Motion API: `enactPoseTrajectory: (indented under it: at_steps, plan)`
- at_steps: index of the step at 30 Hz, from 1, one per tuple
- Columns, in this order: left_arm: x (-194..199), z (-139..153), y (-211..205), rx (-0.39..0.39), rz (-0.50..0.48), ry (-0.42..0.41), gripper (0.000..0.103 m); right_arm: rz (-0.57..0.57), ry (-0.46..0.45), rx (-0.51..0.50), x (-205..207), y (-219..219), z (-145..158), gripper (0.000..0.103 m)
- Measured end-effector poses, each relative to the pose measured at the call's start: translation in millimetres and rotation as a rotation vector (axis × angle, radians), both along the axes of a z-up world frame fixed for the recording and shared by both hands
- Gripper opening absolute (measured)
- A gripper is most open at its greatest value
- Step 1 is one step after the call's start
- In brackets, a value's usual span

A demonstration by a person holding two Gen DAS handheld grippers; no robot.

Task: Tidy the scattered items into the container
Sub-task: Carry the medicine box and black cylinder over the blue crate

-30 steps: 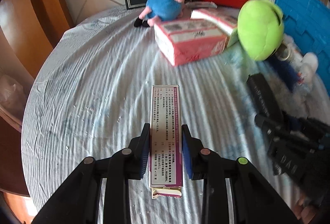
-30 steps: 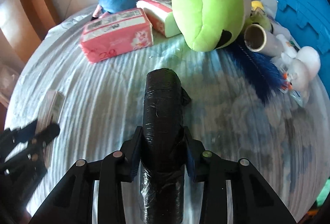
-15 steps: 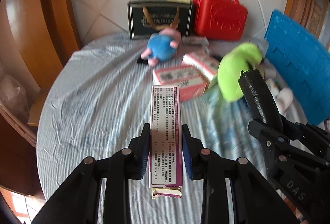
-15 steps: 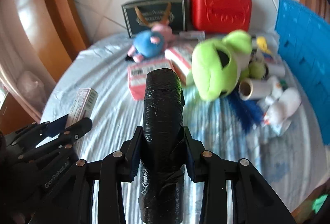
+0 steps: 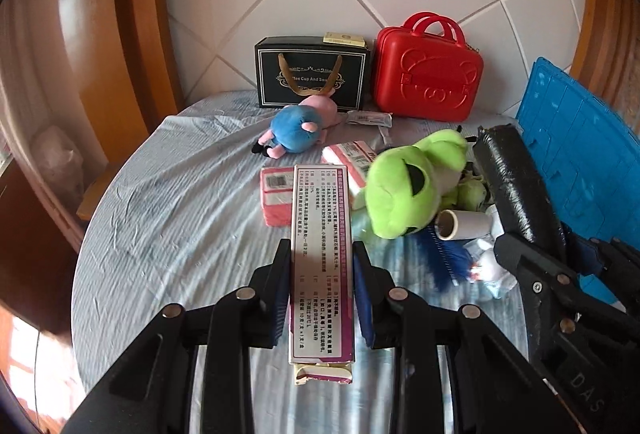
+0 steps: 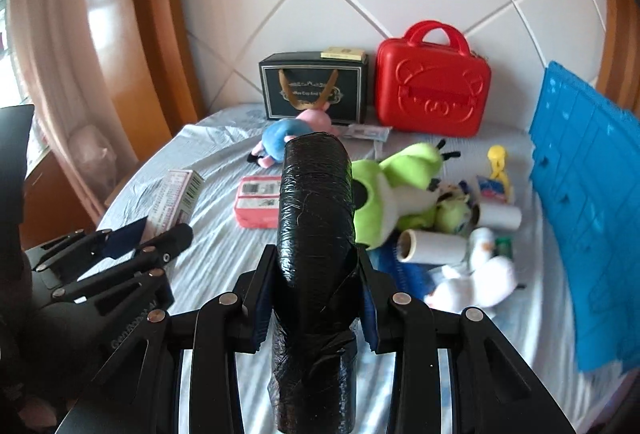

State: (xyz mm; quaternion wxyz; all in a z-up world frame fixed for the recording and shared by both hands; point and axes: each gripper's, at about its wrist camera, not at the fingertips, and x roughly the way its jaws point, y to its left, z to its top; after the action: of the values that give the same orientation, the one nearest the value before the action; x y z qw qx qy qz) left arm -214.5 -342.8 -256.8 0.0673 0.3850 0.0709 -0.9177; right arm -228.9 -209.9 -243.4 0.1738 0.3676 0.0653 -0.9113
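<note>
My left gripper (image 5: 322, 270) is shut on a long white and purple carton (image 5: 322, 250), held lengthwise above the table. My right gripper (image 6: 316, 270) is shut on a black wrapped roll (image 6: 316, 234), also lifted off the cloth. In the left wrist view the right gripper (image 5: 540, 250) shows at the right edge with the black roll (image 5: 508, 178). In the right wrist view the left gripper (image 6: 152, 234) shows at the left with the carton (image 6: 176, 194). A blue crate (image 5: 580, 154) stands at the right edge of the table.
On the blue-grey cloth (image 5: 180, 218) lie a green plush (image 5: 412, 186), a blue and pink plush (image 5: 296, 130), pink tissue packs (image 5: 276, 194), white rolls (image 6: 432, 246), a white plush (image 6: 480, 278) and a blue brush (image 5: 444, 258). A black gift box (image 5: 312, 74) and red case (image 5: 428, 74) stand at the back wall.
Both grippers have risen from the table with their loads, so the cloth and items look farther away. The right gripper with the black roll now shows higher beside the left.
</note>
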Motion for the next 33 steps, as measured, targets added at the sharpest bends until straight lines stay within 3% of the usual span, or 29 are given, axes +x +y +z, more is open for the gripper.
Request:
enactPoseTrajectory:
  at_steps: [8, 21, 33]
  plan:
    - [-3.3, 16.9, 37.0, -0.025, -0.026, 0.002, 0.028, 0.011, 0.011, -0.011, 1.2, 37.7, 17.3, 0.035]
    - [-17.5, 48.1, 108.0, -0.018, -0.17, 0.074, 0.028, -0.122, 0.077, 0.015, -1.0, 98.7, 49.8, 0.035]
    - [-29.6, 105.5, 264.1, 0.004, -0.161, 0.201, 0.028, -0.111, 0.217, 0.022, -0.1, 248.3, 105.2, 0.035]
